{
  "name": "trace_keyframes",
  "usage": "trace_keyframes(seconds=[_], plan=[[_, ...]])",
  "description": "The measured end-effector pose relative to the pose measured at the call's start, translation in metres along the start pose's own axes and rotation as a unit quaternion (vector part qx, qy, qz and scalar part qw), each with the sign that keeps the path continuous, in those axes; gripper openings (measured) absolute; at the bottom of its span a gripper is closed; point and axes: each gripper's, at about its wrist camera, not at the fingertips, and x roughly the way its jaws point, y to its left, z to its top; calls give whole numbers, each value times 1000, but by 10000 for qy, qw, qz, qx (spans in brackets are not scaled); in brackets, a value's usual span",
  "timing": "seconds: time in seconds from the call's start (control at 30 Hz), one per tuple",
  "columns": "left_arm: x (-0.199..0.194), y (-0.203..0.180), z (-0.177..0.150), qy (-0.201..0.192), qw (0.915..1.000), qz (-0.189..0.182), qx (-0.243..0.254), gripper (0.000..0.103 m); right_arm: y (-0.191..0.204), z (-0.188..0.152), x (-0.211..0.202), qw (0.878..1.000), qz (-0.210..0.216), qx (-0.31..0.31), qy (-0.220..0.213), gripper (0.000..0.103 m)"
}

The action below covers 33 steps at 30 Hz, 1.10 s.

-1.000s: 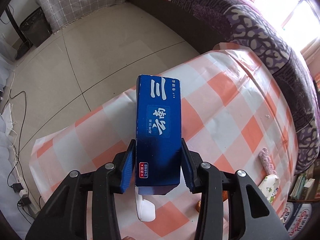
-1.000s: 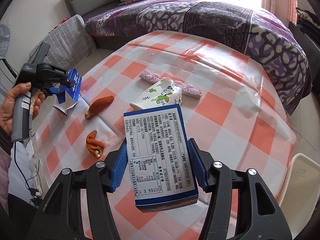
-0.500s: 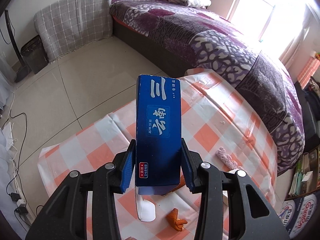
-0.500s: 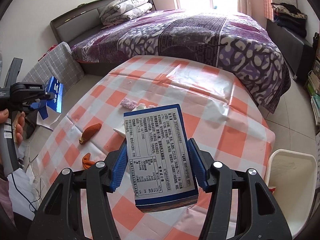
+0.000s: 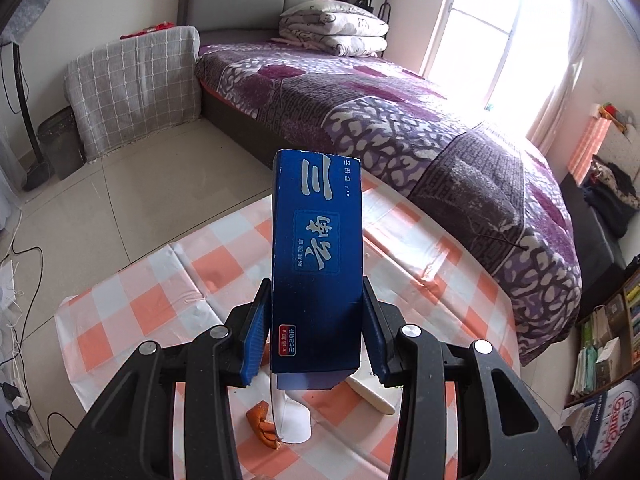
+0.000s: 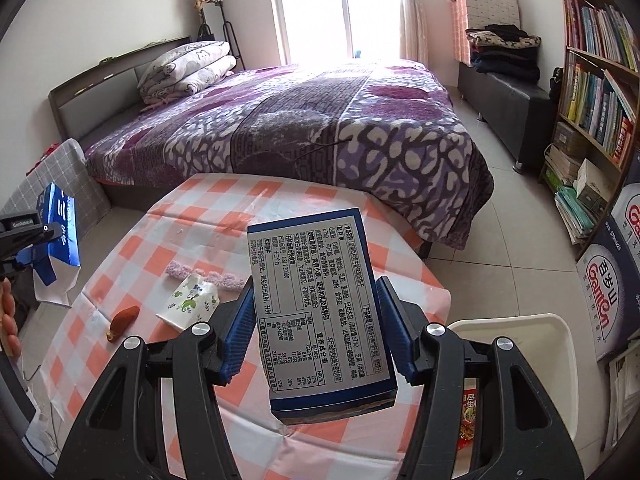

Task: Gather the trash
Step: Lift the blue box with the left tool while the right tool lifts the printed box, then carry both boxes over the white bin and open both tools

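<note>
Both raised, each tool (image 5: 316, 328) (image 6: 316, 328) clamps a carton (image 5: 316, 264) (image 6: 320, 312).

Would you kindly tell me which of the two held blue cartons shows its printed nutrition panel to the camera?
The blue carton in the right hand-held gripper: its white face carries black text tables. The left one's narrow blue box shows only large pale characters.

Bed (image 6: 320, 132) with purple patterned cover behind the worktop's far edge, folded quilts (image 6: 186, 66) stacked at its headboard end. Bright window (image 6: 316, 4) on the far wall. Grey checked cloth (image 5: 136, 88) draped over furniture beside the bed. Bookshelf (image 6: 596, 92) full of books along the right wall, dark bench (image 6: 504, 100) with piled clothes near it. Tiled floor (image 5: 120, 192), cables (image 5: 20, 264) along its left side.
</note>
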Motion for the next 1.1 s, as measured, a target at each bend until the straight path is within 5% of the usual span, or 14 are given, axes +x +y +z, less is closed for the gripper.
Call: trace_keyframes(seconds=[0.37,1.1], plan=[[-33,-63,-20,-493,9971,-274,516,42,-53,11,-5,9974,-362,624,-75,55],[-58,-182,-97,-323,9771,-1090,1799,42,-153,2,-21,9826,-1010,1550,187,55]])
